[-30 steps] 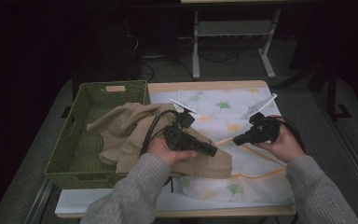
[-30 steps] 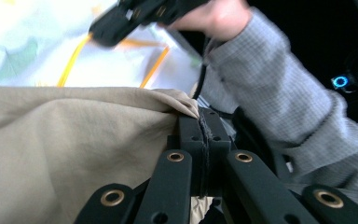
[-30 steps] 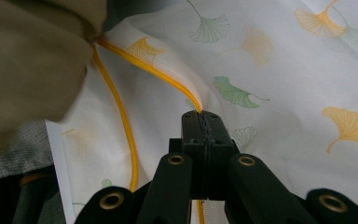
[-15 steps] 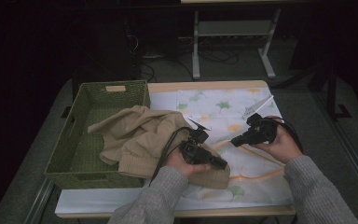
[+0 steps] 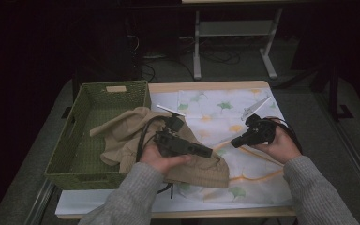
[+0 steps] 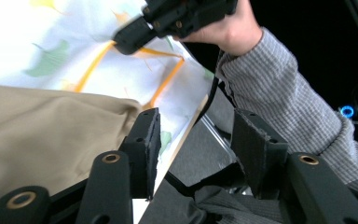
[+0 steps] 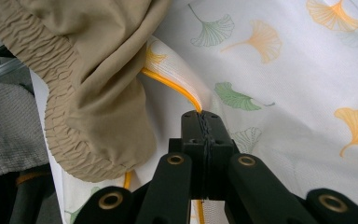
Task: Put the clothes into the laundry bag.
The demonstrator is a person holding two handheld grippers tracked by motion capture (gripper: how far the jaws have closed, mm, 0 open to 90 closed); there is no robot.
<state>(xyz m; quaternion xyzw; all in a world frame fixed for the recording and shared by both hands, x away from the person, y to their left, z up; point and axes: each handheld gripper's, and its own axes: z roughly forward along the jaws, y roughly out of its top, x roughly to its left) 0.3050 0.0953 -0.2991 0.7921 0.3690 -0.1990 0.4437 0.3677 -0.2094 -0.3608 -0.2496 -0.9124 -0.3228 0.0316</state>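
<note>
Pinching the orange-edged hem of the white leaf-print sheet (image 7: 279,70) between closed jaws, right gripper (image 5: 236,140) low over the table (image 5: 206,86), the fold lifted where the orange piping (image 7: 172,86) runs into the pads. Holding nothing in the left gripper (image 5: 208,152): jaws spread apart in the left gripper view, hovering past the tan garment (image 5: 126,133) toward the near table edge, the beige cloth just beside the left pad but not between the two.

Sorting cloth, judging by the layout: separating the sheet from the garment lying across it. Likely step in hand is drawing the pinched sheet edge clear of the garment's gathered waistband (image 7: 60,121), which overlaps it.

Calling next for a grip on the garment: turning the open left jaws back over the beige fabric, closing on a thick fold, then lifting it off the sheet without dragging the print cloth along. Keeping the right pinch firm meanwhile, since thin hem may slip.

Green woven basket (image 5: 98,93) at the table's left: part of the tan garment draped over its near-right rim and spilling inside, the remainder spread on the sheet; basket floor otherwise bare as far as visible.
</note>
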